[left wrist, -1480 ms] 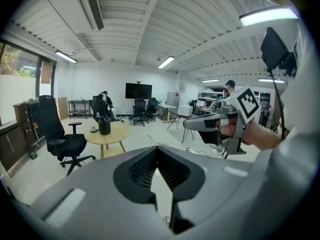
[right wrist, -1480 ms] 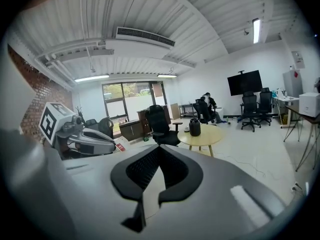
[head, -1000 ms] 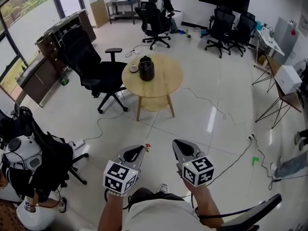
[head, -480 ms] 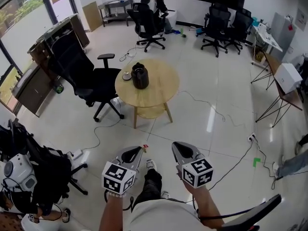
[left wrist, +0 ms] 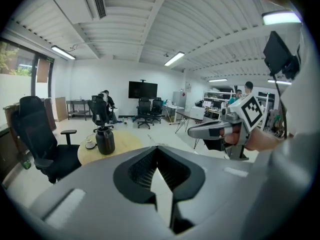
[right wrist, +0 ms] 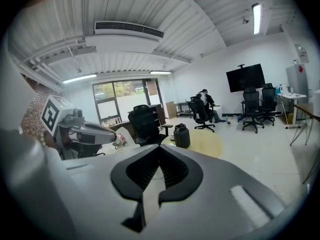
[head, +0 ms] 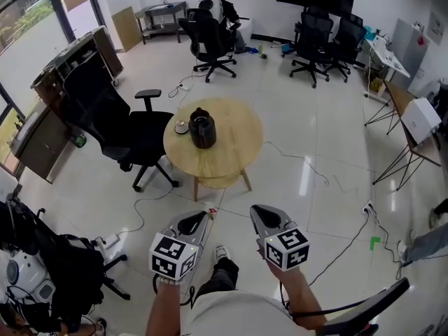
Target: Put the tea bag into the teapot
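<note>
The black teapot [head: 202,128] stands on a round wooden table [head: 238,152] some way ahead, with a small saucer [head: 182,127] beside it. My left gripper [head: 205,215] is held low in front of me, shut, and a small red-and-white tea bag [head: 212,213] sticks out of its tip. The right gripper view shows that tea bag [right wrist: 118,139] at the left gripper's tip too. My right gripper [head: 255,210] is level with it, shut and holding nothing. The teapot [left wrist: 105,140] appears far off in the left gripper view, and the teapot [right wrist: 181,136] in the right gripper view.
A black office chair [head: 133,128] stands against the table's left side. Cables [head: 308,166] trail over the shiny floor. More chairs and a seated person [head: 212,5] are at the back. A backpack and gear [head: 56,257] lie at bottom left.
The view has moved forward: the table and teapot now sit lower in the head view. Both grippers keep the same pose and stay shut.
</note>
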Demonstrator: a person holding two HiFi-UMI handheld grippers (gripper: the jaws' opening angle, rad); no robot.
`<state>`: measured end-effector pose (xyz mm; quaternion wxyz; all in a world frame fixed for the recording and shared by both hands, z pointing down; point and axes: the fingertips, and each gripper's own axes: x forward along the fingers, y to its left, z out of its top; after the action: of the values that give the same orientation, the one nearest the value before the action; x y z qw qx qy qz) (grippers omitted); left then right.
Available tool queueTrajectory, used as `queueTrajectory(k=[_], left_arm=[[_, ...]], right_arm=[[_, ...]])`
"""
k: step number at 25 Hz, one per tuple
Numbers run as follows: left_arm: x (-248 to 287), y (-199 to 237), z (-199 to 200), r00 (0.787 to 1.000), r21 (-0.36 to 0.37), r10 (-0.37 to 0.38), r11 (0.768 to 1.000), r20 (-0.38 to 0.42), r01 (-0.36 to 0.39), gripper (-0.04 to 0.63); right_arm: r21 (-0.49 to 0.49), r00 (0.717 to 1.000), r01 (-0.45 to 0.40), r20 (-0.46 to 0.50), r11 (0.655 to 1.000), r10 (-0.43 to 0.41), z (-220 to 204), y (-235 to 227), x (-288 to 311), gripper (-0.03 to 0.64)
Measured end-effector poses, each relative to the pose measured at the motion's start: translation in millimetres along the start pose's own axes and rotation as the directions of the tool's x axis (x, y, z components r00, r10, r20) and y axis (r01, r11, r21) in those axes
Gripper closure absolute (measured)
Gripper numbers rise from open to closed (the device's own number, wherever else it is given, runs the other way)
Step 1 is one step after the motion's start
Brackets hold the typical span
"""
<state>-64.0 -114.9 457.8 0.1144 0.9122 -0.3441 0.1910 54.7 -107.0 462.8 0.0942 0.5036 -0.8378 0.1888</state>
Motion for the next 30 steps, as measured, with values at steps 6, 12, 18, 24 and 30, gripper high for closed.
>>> queueTrajectory(k=[6, 12, 18, 24, 30], left_arm=[[25.6, 50.2, 25.8, 1.000, 0.001, -0.008, 1.000, 0.012, 0.008, 0.581], [42.3, 100.2, 43.1, 1.000, -0.011, 0.000, 1.000, 0.023, 0.000, 0.581], [59.7, 130.4, 55.6, 1.000, -0.016, -0.013, 1.000, 0.025, 0.013, 0.581], [70.3, 145.9, 60.0, 1.000, -0.015, -0.014, 1.000, 0.023, 0.015, 0.582], [85.4, 154.4, 62.8, 1.000, -0.032, -0.010, 0.999, 0.009, 0.011, 0.581]], right_arm=[[-0.022, 1.000, -0.002, -0.007, 1.000, 0.001, 33.9, -14.1, 55.0, 0.629], [-0.038, 1.000, -0.014, -0.017, 0.999, 0.013, 60.0, -20.8, 107.2, 0.627], [-0.031, 0.999, -0.008, -0.032, 0.999, 0.007, 72.4, -32.2, 138.6, 0.627], [-0.031, 0.999, -0.014, -0.041, 0.999, 0.013, 77.6, -36.6, 155.7, 0.628], [-0.029, 0.998, -0.033, -0.051, 0.999, 0.032, 85.7, -48.1, 173.1, 0.627]])
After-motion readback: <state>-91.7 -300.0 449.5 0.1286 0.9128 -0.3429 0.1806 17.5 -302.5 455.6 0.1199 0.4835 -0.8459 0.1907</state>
